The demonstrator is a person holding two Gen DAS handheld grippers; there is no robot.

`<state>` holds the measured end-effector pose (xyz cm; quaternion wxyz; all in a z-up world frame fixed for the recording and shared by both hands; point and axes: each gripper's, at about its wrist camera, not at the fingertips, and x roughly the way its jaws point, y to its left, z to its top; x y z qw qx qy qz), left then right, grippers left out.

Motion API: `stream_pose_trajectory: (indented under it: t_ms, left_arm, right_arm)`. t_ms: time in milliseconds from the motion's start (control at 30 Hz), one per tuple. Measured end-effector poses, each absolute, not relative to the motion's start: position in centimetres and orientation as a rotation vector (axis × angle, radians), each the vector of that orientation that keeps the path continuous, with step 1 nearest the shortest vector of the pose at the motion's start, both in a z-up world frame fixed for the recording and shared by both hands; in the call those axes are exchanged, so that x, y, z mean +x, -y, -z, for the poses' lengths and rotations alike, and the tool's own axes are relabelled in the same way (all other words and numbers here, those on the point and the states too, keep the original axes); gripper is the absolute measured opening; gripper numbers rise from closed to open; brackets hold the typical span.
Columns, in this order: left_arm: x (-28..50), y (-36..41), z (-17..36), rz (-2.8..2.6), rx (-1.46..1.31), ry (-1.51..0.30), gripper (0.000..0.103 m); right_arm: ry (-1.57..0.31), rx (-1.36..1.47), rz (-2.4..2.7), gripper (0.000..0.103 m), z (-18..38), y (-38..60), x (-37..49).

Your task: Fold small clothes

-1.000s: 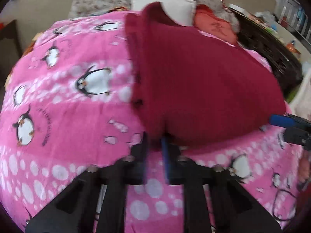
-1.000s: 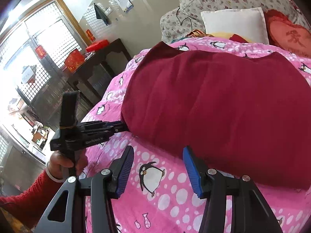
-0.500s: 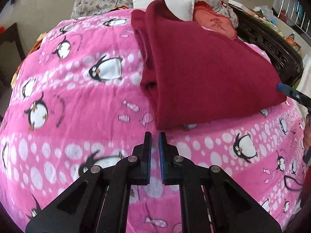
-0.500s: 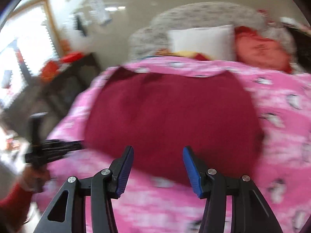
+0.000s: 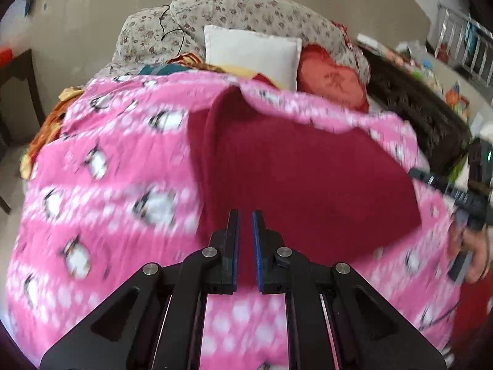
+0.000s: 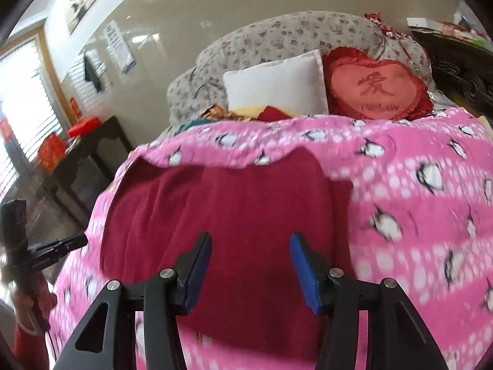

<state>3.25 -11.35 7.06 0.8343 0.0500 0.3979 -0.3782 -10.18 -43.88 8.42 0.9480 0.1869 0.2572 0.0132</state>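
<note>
A dark red garment (image 5: pixel 302 178) lies folded flat on the pink penguin bedspread (image 5: pixel 101 185); it also shows in the right wrist view (image 6: pixel 234 215). My left gripper (image 5: pixel 245 240) hovers over its near edge, jaws almost closed with a narrow gap, holding nothing. My right gripper (image 6: pixel 250 265) is open and empty above the garment's near part. The right gripper also appears at the right edge of the left wrist view (image 5: pixel 453 194), and the left gripper at the left edge of the right wrist view (image 6: pixel 52 246).
A white pillow (image 5: pixel 252 52) and a red heart cushion (image 5: pixel 332 86) lie at the bed's head against a floral quilt (image 5: pixel 240 12). A dark wooden table (image 6: pixel 89 154) stands left of the bed. Dark carved furniture (image 5: pixel 425 117) stands on the right.
Both grippers have pulled back and risen from the garment. The left gripper let go of the garment's edge and stays nearly closed. The garment now lies flat.
</note>
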Motion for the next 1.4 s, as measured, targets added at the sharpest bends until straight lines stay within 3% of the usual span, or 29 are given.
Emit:
stream_pose_trajectory:
  t_ms: [267, 500, 633, 867, 900, 967, 1000, 1033, 1133, 1267, 1400]
  left_arm:
    - [12.3, 18.0, -7.2, 0.73, -0.004, -0.896, 0.007]
    - [18.0, 18.0, -3.2, 0.702, -0.192, -1.045, 0.007]
    - [17.7, 16.4, -3.4, 0.727, -0.304, -1.076, 0.007]
    - [10.4, 14.2, -6.8, 0.656, -0.124, -0.933, 0.007]
    - [8.7, 13.9, -7.2, 0.646, -0.091, -0.898, 0.014]
    - [6.3, 13.6, -7.1, 0.62, -0.046, -0.848, 0.041]
    - [5.4, 13.5, -6.9, 0.615, -0.042, -0.827, 0.059]
    - [3.7, 13.1, -6.9, 0.611, -0.055, -0.788, 0.066]
    - [2.0, 13.1, -6.2, 0.619, -0.097, -0.766, 0.067]
    - [0.9, 14.2, -5.0, 0.633, -0.093, -0.764, 0.067]
    - [-0.1, 15.2, -4.1, 0.575, -0.014, -0.68, 0.067]
  right_arm:
    - [-0.71, 0.572, -0.043, 0.051, -7.8, 47.4, 0.1]
    - [-0.754, 0.596, 0.059, 0.051, -4.7, 50.6, 3.7]
    - [-0.698, 0.534, 0.088, 0.051, -6.3, 49.6, 2.5]
    - [-0.614, 0.522, 0.077, 0.052, -8.7, 46.3, -4.2]
    - [-0.608, 0.512, 0.075, 0.052, -8.9, 45.7, -4.7]
    - [-0.596, 0.478, 0.098, 0.052, -9.4, 44.6, -6.0]
    - [-0.593, 0.464, 0.112, 0.052, -9.5, 44.1, -6.8]
    - [-0.589, 0.453, 0.123, 0.052, -9.7, 43.7, -7.4]
    - [-0.556, 0.471, 0.146, 0.06, -9.4, 43.3, -9.9]
    - [-0.546, 0.443, 0.116, 0.061, -7.9, 42.7, -10.8]
    - [-0.392, 0.378, 0.073, 0.061, -6.7, 41.2, -11.8]
